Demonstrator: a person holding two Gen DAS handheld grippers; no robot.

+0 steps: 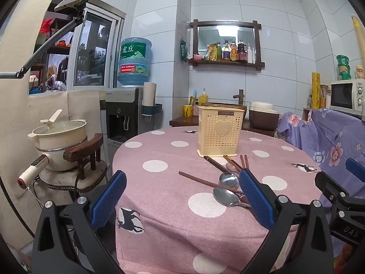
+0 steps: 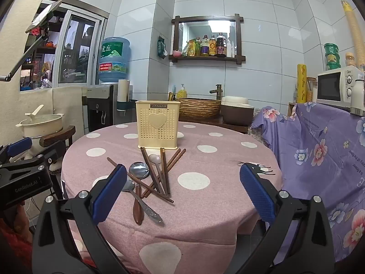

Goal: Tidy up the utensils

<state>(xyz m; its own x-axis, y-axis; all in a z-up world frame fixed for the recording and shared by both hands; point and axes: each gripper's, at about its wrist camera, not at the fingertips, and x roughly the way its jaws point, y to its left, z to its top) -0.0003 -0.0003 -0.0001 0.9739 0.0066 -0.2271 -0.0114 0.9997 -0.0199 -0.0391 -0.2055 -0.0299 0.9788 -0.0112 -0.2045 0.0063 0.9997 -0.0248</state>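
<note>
A cream perforated utensil holder (image 1: 219, 135) with a heart on its front stands upright on the round pink polka-dot table (image 1: 164, 182); it also shows in the right wrist view (image 2: 157, 125). In front of it lies a loose pile of brown chopsticks (image 2: 157, 178), two metal spoons (image 2: 139, 170) (image 1: 224, 197) and a brown spoon (image 2: 137, 210). My left gripper (image 1: 182, 182) is open and empty above the table's near left part. My right gripper (image 2: 182, 180) is open and empty, hovering just right of the pile.
A wooden chair with a cream pot (image 1: 60, 137) stands left of the table. A water dispenser (image 1: 127, 111), a basin (image 2: 199, 107) and a shelf of bottles (image 2: 207, 45) are behind. A purple flowered cloth (image 2: 319, 150) covers furniture at right, under a microwave (image 2: 335, 89).
</note>
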